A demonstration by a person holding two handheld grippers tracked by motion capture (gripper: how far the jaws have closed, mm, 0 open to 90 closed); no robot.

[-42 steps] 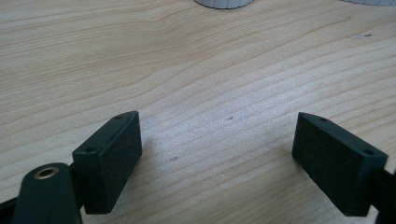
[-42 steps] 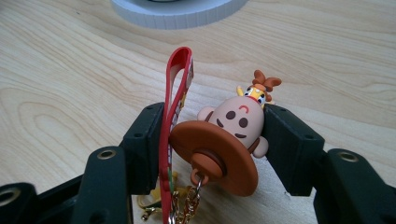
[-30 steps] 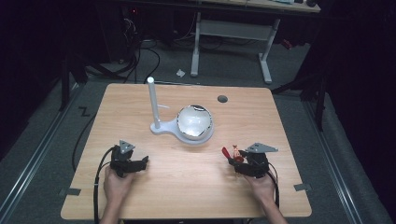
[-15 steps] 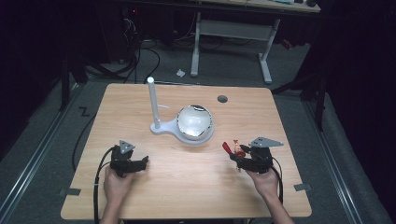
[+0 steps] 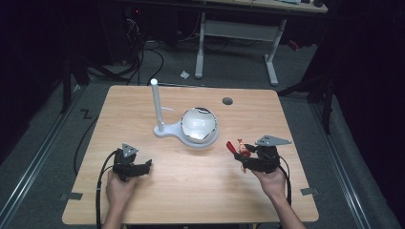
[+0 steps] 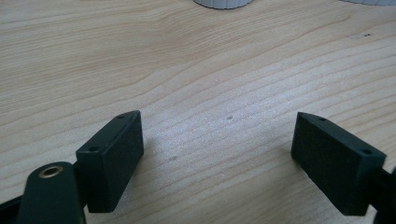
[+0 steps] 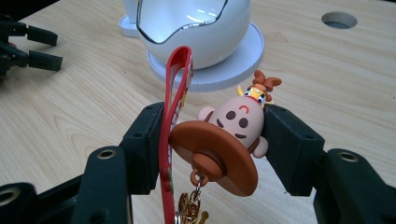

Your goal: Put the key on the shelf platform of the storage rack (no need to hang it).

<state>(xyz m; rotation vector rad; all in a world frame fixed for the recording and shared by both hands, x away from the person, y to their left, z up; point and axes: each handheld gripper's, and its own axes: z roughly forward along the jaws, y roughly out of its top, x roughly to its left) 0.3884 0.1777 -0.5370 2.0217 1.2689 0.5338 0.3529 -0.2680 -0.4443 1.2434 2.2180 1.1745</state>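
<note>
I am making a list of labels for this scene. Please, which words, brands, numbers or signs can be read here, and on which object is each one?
No readable text: none.
Red strap of the cowboy figure keychain held in the right claw: small coloured print along its edge, seen edge-on, too small to read.
White egg-shaped holder, its white post, wooden table, left claw: no lettering visible.
</note>
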